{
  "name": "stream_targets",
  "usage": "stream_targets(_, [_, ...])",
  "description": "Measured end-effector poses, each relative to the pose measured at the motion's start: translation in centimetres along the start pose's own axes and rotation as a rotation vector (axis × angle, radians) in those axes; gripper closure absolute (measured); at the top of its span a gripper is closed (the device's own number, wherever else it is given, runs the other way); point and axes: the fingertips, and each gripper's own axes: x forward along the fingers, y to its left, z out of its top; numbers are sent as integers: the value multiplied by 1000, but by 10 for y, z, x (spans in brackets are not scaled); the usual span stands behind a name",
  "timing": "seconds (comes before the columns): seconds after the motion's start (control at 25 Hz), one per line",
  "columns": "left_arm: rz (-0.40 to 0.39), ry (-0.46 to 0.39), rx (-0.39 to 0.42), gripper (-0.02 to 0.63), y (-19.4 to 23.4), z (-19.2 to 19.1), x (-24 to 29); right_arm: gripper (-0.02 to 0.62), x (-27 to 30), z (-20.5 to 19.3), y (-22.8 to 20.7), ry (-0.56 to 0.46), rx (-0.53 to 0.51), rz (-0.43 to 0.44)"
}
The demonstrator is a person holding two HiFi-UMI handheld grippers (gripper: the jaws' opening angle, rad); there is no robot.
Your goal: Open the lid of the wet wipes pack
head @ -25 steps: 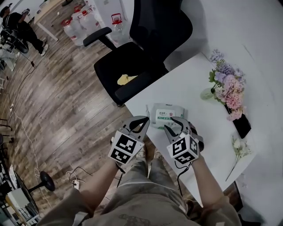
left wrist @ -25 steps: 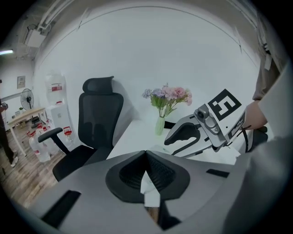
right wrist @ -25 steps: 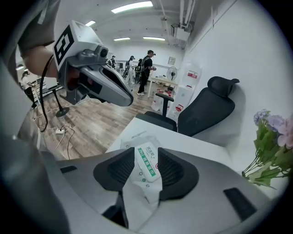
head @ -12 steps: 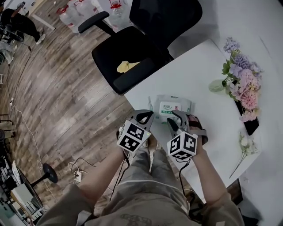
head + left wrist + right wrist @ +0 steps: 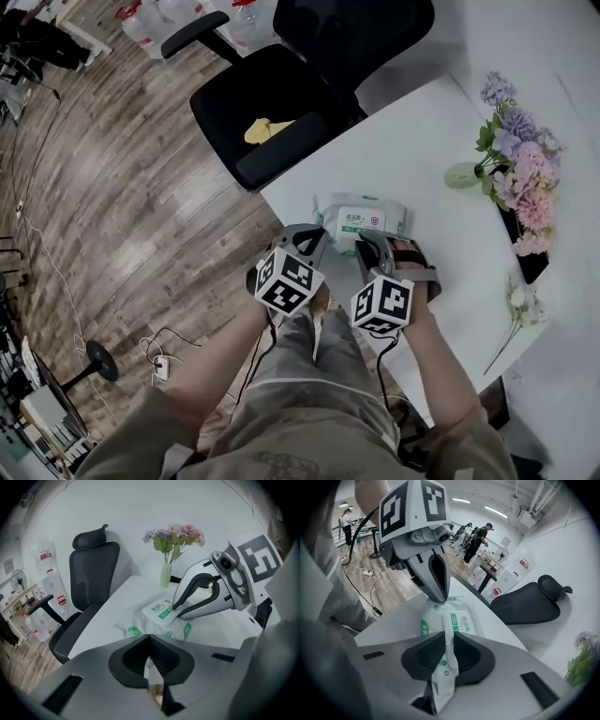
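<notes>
The white wet wipes pack (image 5: 361, 217) with green print lies near the white table's (image 5: 422, 159) front left corner. My left gripper (image 5: 307, 240) comes down on the pack's left end at the table edge. Its jaws are together in the left gripper view (image 5: 149, 637), pinching the pack's end seam (image 5: 135, 631). My right gripper (image 5: 368, 246) sits at the pack's near side by the label lid (image 5: 161, 610). Its jaws (image 5: 446, 637) are closing, and a strip of the pack's white film flap (image 5: 443, 667) is pressed between the pads.
A black office chair (image 5: 281, 112) stands beyond the table's left edge. At the right of the table are a vase of flowers (image 5: 511, 155), a flat black object (image 5: 520, 264) and a loose white flower (image 5: 511, 314). The person's legs lie below the grippers.
Both grippers have sunk onto the pack. The right jaws went from wide open to closed on the film flap. The left jaws, open a second ago, are together now.
</notes>
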Motion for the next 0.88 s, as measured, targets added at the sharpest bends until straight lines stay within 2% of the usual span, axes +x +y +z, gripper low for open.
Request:
stream_targets(0.2, [16, 0, 21, 591, 0, -2, 2, 547, -10, 8, -5, -5, 11, 22])
stream_targets(0.4, [18, 1, 12, 591, 0, -3, 3, 558, -24, 20, -45, -62, 40, -42])
stream_targets(0.64, [0, -18, -16, 591, 0, -3, 2, 555, -9, 23, -85, -88, 72, -92])
stream_targets(0.88, [9, -53, -34, 591, -1, -1, 2, 551, 13, 14, -107, -103, 137, -72])
